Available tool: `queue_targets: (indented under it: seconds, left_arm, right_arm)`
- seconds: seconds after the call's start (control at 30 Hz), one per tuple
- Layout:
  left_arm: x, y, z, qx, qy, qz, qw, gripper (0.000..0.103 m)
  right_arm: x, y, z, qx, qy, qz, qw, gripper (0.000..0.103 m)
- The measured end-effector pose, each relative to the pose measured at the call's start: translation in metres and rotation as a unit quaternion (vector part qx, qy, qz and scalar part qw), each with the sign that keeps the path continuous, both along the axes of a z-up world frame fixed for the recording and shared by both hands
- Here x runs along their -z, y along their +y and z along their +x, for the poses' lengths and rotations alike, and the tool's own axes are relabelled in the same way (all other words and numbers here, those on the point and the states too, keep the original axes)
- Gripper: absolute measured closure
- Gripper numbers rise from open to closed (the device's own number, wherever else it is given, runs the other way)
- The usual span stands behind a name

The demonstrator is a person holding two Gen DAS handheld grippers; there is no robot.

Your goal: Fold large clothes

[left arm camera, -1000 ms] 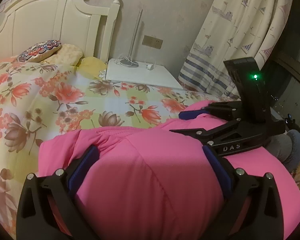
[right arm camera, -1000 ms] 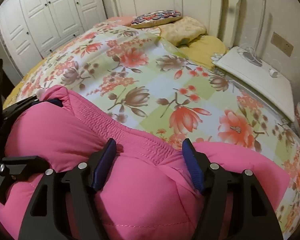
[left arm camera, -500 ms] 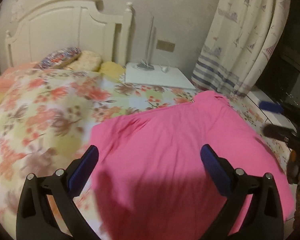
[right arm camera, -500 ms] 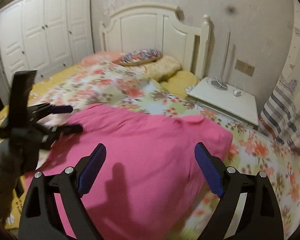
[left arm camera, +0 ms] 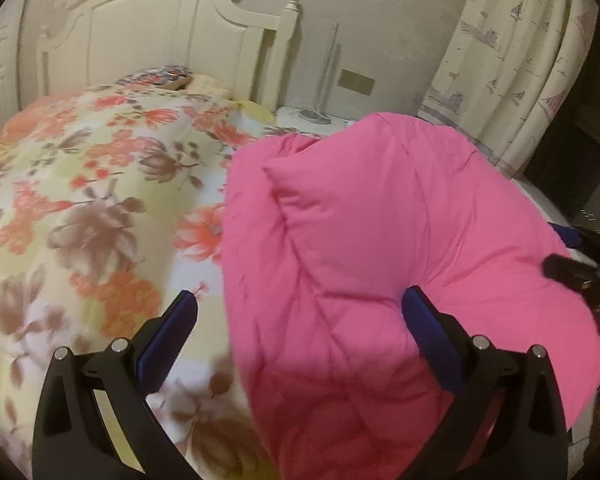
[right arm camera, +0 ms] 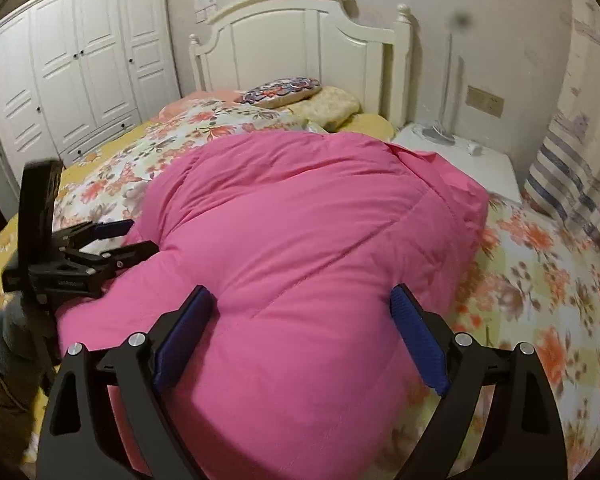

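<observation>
Now that both grippers have let go, the pink padded garment (right arm camera: 300,232) lies folded over in a puffy heap on the bed (right arm camera: 540,280); the left gripper (left arm camera: 300,332) and right gripper (right arm camera: 304,320) hover with fingers spread, empty, so this fold looks done.

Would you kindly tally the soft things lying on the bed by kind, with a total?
Pink padded garment: 1
Floral quilt: 1
Pillows or cushions at the headboard: 3, one patterned, one pale yellow, one deeper yellow
Total: 5

Pink jacket (right arm camera: 300,240), floral bedspread (left arm camera: 80,200)
</observation>
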State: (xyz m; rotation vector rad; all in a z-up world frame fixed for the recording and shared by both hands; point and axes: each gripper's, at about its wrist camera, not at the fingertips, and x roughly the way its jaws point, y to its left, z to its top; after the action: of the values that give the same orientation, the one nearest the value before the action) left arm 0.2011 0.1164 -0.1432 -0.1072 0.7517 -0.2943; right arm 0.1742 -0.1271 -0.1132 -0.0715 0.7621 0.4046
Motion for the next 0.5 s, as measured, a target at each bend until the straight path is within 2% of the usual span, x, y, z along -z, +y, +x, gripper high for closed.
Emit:
queue_targets:
  seconds: [0.07, 0.1, 0.17, 0.27, 0.37, 0.4, 0.47, 0.5]
  left_arm:
    - [-0.006, 0.003, -0.018, -0.013, 0.009, -0.011, 0.9998, 0.002]
    - [-0.009, 0.005, -0.028, -0.017, 0.005, -0.018, 0.9997, 0.002]
    - [-0.014, 0.001, -0.053, -0.02, -0.022, -0.014, 0.9995, 0.002]
    - [-0.008, -0.009, -0.071, -0.021, -0.04, 0.01, 0.9989, 0.002]
    - [0.004, -0.012, -0.074, -0.012, -0.033, 0.002, 0.9994, 0.002]
    - [0.007, -0.013, -0.074, -0.01, -0.031, -0.004, 0.9995, 0.002]
    - [0.008, -0.016, -0.075, -0.006, -0.033, 0.001, 0.9994, 0.002]
    - [0.007, -0.017, -0.076, -0.005, -0.036, 0.006, 0.9993, 0.002]
  right_arm:
    - [-0.01, -0.001, -0.022, -0.003, -0.013, 0.007, 1.0, 0.016]
    - [-0.018, 0.001, -0.043, -0.014, -0.037, 0.001, 0.999, 0.016]
    - [-0.021, 0.012, -0.075, -0.033, -0.077, -0.028, 0.996, 0.016]
    - [0.005, 0.035, -0.093, -0.039, -0.08, -0.103, 0.991, 0.016]
    - [0.029, 0.043, -0.1, -0.034, -0.079, -0.133, 0.987, 0.013]
    - [0.034, 0.047, -0.101, -0.036, -0.077, -0.144, 0.986, 0.004]
    - [0.045, 0.053, -0.104, -0.038, -0.082, -0.174, 0.981, 0.004]
    - [0.045, 0.052, -0.105, -0.039, -0.082, -0.173, 0.981, 0.004]
